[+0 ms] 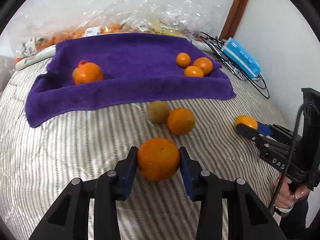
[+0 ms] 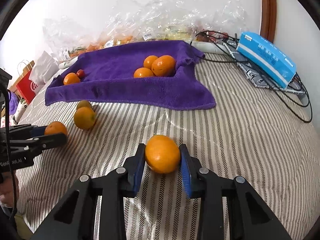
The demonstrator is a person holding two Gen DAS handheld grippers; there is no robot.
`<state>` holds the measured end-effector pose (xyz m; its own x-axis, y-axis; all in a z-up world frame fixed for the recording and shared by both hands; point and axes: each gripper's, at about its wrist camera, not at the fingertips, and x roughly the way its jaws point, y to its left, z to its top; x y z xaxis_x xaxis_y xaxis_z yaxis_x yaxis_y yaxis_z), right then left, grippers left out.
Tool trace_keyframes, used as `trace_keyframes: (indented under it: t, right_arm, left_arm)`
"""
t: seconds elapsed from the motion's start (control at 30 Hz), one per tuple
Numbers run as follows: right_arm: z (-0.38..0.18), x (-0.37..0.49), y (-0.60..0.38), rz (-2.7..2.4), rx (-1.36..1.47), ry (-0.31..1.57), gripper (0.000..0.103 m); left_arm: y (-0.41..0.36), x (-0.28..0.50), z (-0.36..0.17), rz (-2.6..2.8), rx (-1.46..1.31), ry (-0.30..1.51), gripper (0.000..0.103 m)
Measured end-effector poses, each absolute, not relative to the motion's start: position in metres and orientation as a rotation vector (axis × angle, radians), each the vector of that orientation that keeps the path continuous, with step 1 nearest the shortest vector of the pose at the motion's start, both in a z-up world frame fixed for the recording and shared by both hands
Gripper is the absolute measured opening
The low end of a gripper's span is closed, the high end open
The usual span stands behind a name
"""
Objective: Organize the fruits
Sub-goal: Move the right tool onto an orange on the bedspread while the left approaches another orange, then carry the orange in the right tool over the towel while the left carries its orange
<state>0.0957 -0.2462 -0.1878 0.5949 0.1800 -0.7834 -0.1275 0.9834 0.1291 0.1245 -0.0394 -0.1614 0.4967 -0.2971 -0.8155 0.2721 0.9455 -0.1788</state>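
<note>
In the left wrist view my left gripper is shut on a large orange just above the striped bed cover; both blue pads press its sides. My right gripper is shut on another orange low over the cover. Each gripper also shows in the other view: the right gripper at the right edge, the left gripper at the left. A purple towel lines a shallow tray holding three small oranges at its right and one big orange at its left.
An orange and a dull yellow-green fruit lie loose before the towel. Clear plastic bags of fruit stand behind it. A blue box and black cables lie at the right, a red paper bag at the far left.
</note>
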Motion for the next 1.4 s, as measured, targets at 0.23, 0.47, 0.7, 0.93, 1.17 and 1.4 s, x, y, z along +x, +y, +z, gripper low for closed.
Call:
trace_keyframes:
  t: [0.23, 0.47, 0.7, 0.93, 1.17, 1.4]
  right_arm:
    - [-0.148, 0.101, -0.243, 0.227, 0.037, 0.869, 0.033]
    - [-0.107, 0.112, -0.235, 0.242, 0.066, 0.777, 0.033]
    - [-0.086, 0.140, -0.217, 0.229, 0.099, 0.718, 0.033]
    - [-0.082, 0.178, -0.205, 0.203, 0.098, 0.700, 0.033]
    - [-0.090, 0.218, -0.195, 0.198, 0.118, 0.702, 0.033]
    - [-0.118, 0.234, -0.189, 0.218, 0.102, 0.725, 0.033]
  left_arm:
    - [-0.019, 0.130, -0.146, -0.325, -0.066, 0.969, 0.039]
    - [-0.003, 0.136, -0.113, -0.288, -0.075, 0.895, 0.039]
    - [0.023, 0.151, -0.081, -0.220, -0.105, 0.820, 0.039]
    - [0.041, 0.183, -0.071, -0.167, -0.142, 0.764, 0.039]
    - [0.041, 0.223, -0.085, -0.182, -0.190, 0.764, 0.039]
    - [0.042, 0.242, -0.117, -0.159, -0.191, 0.793, 0.039]
